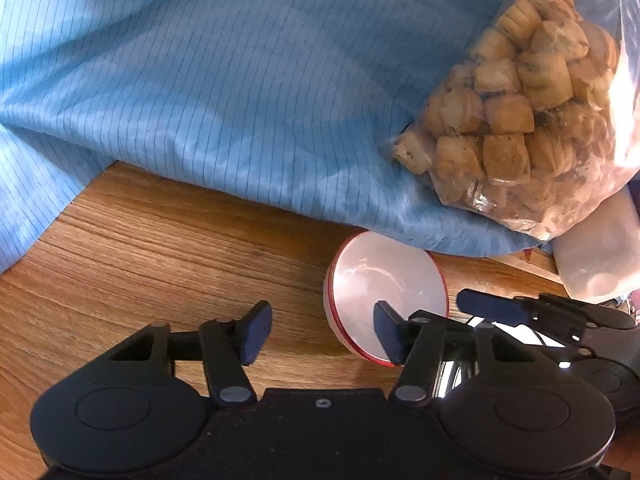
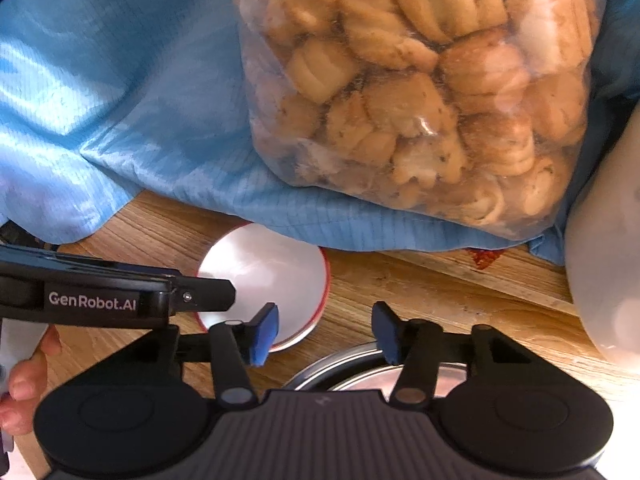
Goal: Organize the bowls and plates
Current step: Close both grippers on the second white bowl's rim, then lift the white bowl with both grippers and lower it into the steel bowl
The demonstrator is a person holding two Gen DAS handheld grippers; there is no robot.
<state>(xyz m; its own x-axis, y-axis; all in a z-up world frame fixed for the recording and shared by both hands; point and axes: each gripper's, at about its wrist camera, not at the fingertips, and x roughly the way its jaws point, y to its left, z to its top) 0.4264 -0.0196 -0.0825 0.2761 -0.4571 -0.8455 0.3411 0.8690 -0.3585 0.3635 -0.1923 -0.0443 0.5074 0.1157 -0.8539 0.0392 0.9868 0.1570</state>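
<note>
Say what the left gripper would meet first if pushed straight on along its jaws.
Probably the bare wooden table, just left of the red-rimmed bowl; depth is uncertain. The left gripper holds nothing.

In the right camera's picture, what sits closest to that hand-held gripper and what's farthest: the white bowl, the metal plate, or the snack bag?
From the right hand-held gripper:
1. Metal plate, just below its fingertips.
2. White bowl, ahead, to the left.
3. Snack bag, farthest, on the blue cloth.

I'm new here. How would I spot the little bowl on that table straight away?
Find the big blue striped cloth draped over the wooden table, with a clear bag of biscuits resting on it. Just below the cloth's edge sits the small bowl. It is white with a thin red rim, unlike the shiny metal plate nearer the cameras.
</note>
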